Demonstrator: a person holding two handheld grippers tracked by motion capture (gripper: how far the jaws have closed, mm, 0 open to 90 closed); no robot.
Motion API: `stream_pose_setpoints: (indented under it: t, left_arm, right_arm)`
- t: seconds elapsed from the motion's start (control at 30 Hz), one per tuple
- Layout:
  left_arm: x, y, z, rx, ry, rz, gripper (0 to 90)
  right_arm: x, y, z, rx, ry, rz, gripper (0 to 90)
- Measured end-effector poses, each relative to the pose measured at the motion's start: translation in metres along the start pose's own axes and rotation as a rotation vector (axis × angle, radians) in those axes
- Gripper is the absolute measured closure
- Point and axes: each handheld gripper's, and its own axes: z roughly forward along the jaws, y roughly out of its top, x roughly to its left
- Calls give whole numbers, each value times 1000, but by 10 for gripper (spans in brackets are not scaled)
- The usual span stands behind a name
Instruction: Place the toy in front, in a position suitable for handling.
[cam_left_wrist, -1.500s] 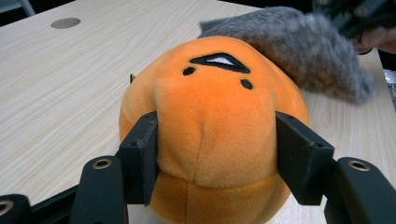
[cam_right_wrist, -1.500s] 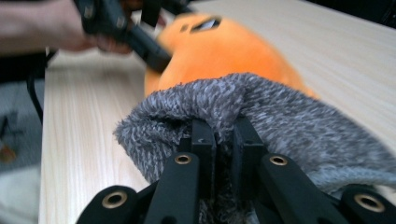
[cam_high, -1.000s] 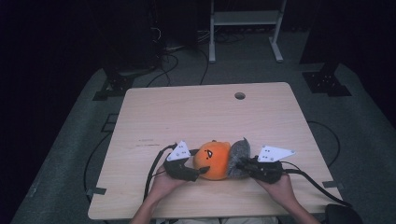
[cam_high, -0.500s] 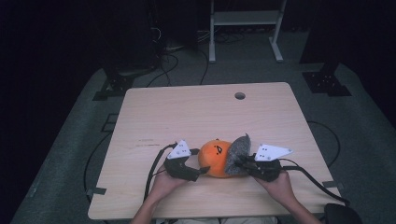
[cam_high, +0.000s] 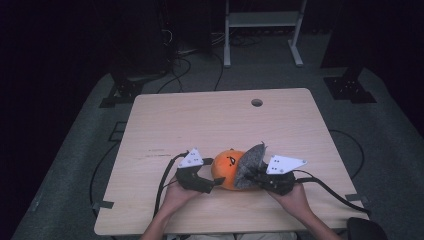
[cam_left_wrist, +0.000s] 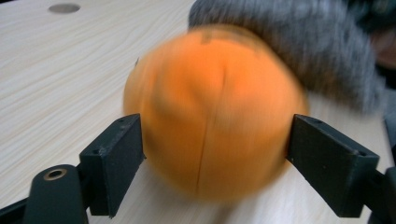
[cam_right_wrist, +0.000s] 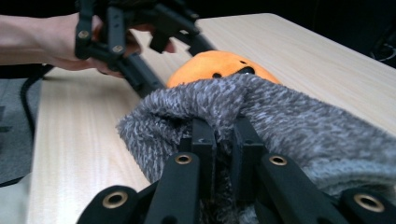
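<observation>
Matt orange plush ball (cam_left_wrist: 215, 116), fuzzy grey cloth (cam_right_wrist: 280, 121), smooth pale wood-grain table (cam_high: 200, 125).

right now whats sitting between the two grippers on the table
An orange ball with a grey fuzzy cloth draped on its right side fills the gap between the left gripper and right gripper, seen in the high view.

Dim, dark surroundings; the table is lit evenly; close-ups are motion-blurred.

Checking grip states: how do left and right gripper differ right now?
Left gripper has its jaws spread around the orange ball, and they have just been opening. Right gripper has its jaws pinched shut on the grey fuzzy cloth. The left one meets smooth roundness, the right one soft pile. Both sit low at the table's near edge.
</observation>
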Motion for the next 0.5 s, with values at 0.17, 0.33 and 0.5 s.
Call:
stream_pose_setpoints:
  t: [0.17,0.33,0.5]
  left_arm:
    - [-1,-3,-1,26,38,51,398]
    - [0,-4,-3,20,34,52,421]
    - [-13,4,4,28,27,135,439]
  right_arm:
    - [9,9,10,-3,9,-37,815]
    - [-2,7,-1,2,-42,-25,816]
    - [5,-2,-7,20,-30,-35,816]
